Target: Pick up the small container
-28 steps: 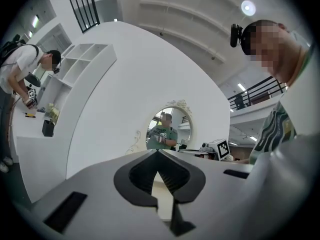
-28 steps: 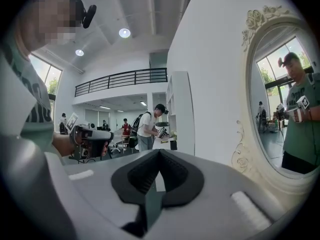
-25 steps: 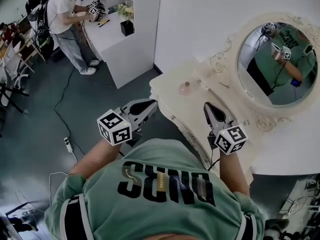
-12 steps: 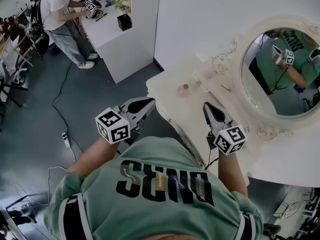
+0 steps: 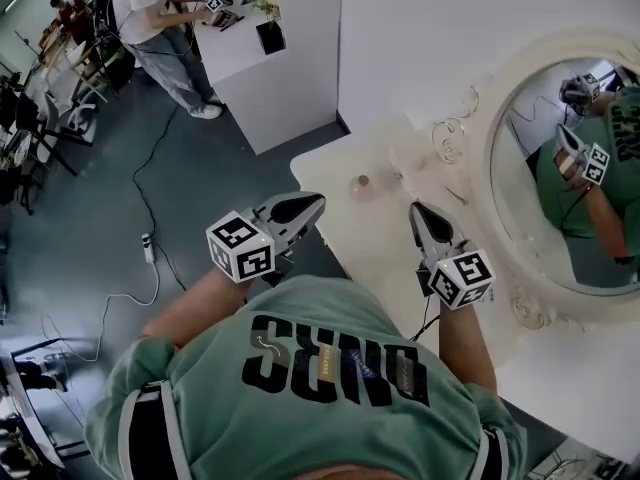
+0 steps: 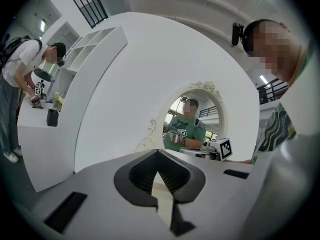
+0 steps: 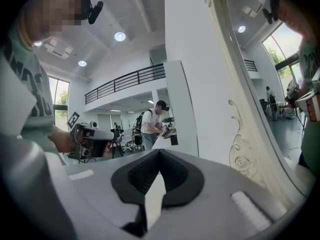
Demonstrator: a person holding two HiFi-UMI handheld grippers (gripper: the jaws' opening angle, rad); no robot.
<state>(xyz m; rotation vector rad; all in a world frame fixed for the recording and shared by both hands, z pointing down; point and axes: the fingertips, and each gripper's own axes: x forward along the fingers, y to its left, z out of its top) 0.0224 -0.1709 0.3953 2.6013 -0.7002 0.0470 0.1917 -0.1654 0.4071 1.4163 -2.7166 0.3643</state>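
a: white desk (image 5: 385,243) against a white wall (image 5: 420,38), grey floor (image 5: 200,208) falling away on its left, an ornate mirror (image 5: 570,168) along its back edge. where's the small container (image 5: 362,184)?

b: it stands alone near the desk's left end, a little in from the front-left corner. nothing touches it.

a: and the jaws?

b: the left gripper (image 5: 318,201) hangs just off the front edge by that corner, jaws clenched on nothing. the right gripper (image 5: 415,210) is over the desk, right of the container, jaws also pressed together and empty. neither gripper view shows the container.

a: so the step in hand is the approach. how to do it well?

b: i'd judge either gripper could take it, since both are near. whichever goes should spread its jaws before it gets close. then it should come in low and level so they straddle the container's sides, and close gently. the container looks small and light, so it may tip or skate on the smooth top.

a: room to move?

b: plenty on the left, with open floor beyond the front edge and only a cable (image 5: 140,183) lying down there. but the corner is close, so a leftward nudge could send the container off. on the right the mirror's carved frame crowds the back edge, and the right gripper's sweep should stay clear of it.
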